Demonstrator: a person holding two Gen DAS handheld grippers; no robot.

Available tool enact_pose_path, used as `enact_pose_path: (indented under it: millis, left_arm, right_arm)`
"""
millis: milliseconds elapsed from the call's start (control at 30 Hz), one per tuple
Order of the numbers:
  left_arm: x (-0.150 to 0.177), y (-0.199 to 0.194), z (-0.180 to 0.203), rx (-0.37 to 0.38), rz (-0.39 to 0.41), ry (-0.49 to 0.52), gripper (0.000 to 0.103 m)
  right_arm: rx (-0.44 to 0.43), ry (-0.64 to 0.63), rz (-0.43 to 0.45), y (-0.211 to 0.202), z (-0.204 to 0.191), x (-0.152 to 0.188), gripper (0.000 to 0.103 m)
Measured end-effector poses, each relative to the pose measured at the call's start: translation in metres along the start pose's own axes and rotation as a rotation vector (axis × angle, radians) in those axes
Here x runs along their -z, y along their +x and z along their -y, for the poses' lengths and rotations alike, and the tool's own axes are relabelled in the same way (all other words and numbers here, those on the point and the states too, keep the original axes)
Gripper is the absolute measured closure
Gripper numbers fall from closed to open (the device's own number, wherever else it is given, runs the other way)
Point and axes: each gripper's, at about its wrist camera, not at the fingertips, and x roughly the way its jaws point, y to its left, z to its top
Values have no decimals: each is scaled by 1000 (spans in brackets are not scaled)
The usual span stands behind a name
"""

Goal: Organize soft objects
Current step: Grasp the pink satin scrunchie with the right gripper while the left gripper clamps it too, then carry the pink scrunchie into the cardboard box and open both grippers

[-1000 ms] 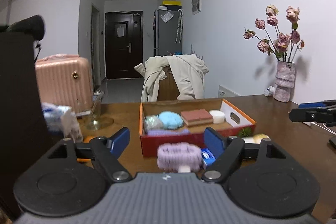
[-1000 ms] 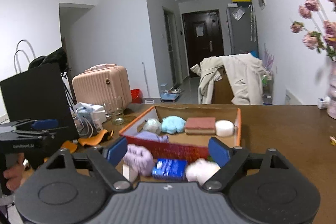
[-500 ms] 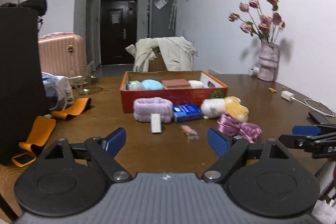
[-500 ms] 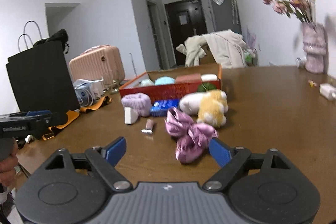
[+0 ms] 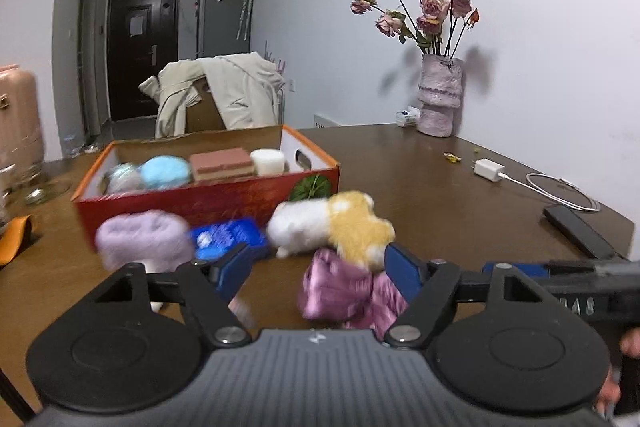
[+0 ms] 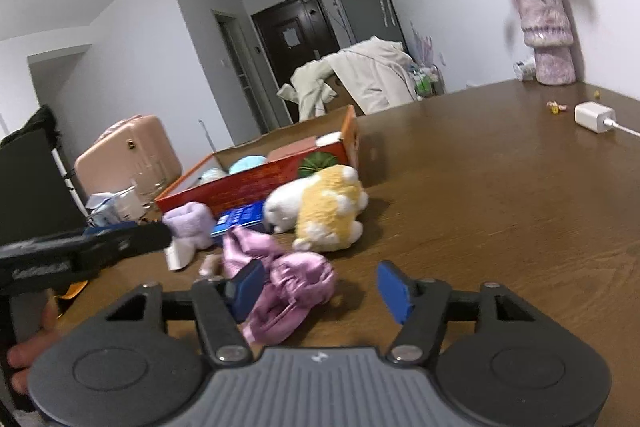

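A shiny pink cloth (image 5: pixel 344 291) (image 6: pixel 288 283) lies crumpled on the brown table, nearest to both grippers. Behind it lie a white and yellow plush toy (image 5: pixel 332 223) (image 6: pixel 320 211), a blue packet (image 5: pixel 228 237) (image 6: pixel 240 221) and a lilac knitted band (image 5: pixel 142 243) (image 6: pixel 192 225). An orange-red box (image 5: pixel 200 203) (image 6: pixel 256 183) behind them holds a blue puff, a brown sponge and a white roll. My left gripper (image 5: pixel 316 273) is open and empty, just short of the cloth. My right gripper (image 6: pixel 320 287) is open and empty, with the cloth partly between its fingers.
A vase of dried roses (image 5: pixel 438 95) (image 6: pixel 548 35) stands at the back right by the wall. A white charger with cable (image 5: pixel 490 169) (image 6: pixel 592 117) and a dark phone (image 5: pixel 576 231) lie on the right. A pink suitcase (image 6: pixel 128 157) and a black bag (image 6: pixel 28 179) are at the left.
Both grippers pulled back from the box, then moved forward and right toward the pink cloth. Both stayed open. The objects on the table have not moved.
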Motion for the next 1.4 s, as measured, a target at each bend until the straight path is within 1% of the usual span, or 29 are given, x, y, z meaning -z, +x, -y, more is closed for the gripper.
enact_pose_path:
  millis: [67,100,133,167,200,233,267,367,400,433,533,600,667,700,733,800,867,933,967,1000,1067,1133,1200,1267,1333,1367,1400]
  left_arm:
    - [-2,27,1,-13,-1,15,27]
    - [-1,41,-1,-9,-17,21,31]
    - [1,51,-3,-4,-47,23,38]
    - [5,61,-6,10,-95,16,59]
    - [9,65,-11,39,-129,-1,76]
    - [14,67,-16,69,-149,-29,80]
    - [19,64,-20,84,-152,-57,83]
    - [33,47,-23,78,-152,-84,88]
    - [36,42,-23,74,-156,-89,88]
    - [41,36,-23,73,-160,-100,89]
    - [50,22,-27,71,-164,-129,89]
    - [51,18,-29,67,-166,-135,89]
    - [49,13,-30,57,-164,-133,89]
    - [49,9,-30,59,-161,-133,89]
    - [49,3,-29,62,-155,-130,89]
    - [53,-12,-28,62,-143,-120,89]
    - [59,-29,-30,64,-138,-120,87]
    - [68,-47,-35,84,-122,-119,71]
    - [72,-54,-37,94,-114,-121,54]
    - [76,-59,-39,90,-107,-126,49]
    - [80,-60,-42,66,-113,-120,49]
    - [80,-56,-46,55,-98,-123,44]
    - [79,-45,-50,54,-82,-146,30]
    - [78,-34,-51,65,-80,-153,31]
    - [77,-22,-52,73,-113,-163,46]
    - [77,-17,-53,81,-135,-175,60]
    - [77,-14,-55,102,-148,-188,66]
  right_arm:
    - [13,-1,-19,17,4,-5,46]
    - [16,-2,-27,25,6,-6,46]
    - [17,-4,-38,32,7,-8,46]
    - [19,-9,-54,40,8,-9,46]
    - [15,-19,-66,45,7,-9,46]
    - [9,-30,-82,50,6,-8,47]
    - [2,-38,-96,53,4,-6,48]
    - [-70,-30,-132,56,-3,0,57]
    - [-89,-32,-140,56,-6,2,61]
    - [-98,-41,-150,56,-9,3,62]
    - [-116,-73,-175,57,-17,6,62]
    - [-110,-87,-189,60,-20,6,63]
    - [-110,-109,-196,60,-25,6,69]
    - [-116,-120,-197,59,-29,7,80]
    - [-123,-132,-198,58,-32,8,85]
    - [-153,-165,-207,52,-41,10,88]
    - [-214,-165,-215,42,-48,12,89]
    - [-253,-167,-220,32,-52,15,89]
    - [-265,-177,-230,29,-54,16,89]
    - [-276,-194,-243,27,-56,17,89]
    - [-265,-235,-259,25,-60,17,89]
    - [-241,-279,-265,27,-64,15,88]
    - [-219,-316,-256,30,-68,13,88]
    - [-203,-354,-252,34,-73,12,88]
    - [-199,-376,-247,36,-75,11,88]
    - [-196,-383,-245,38,-76,11,88]
    - [-194,-385,-242,40,-76,10,88]
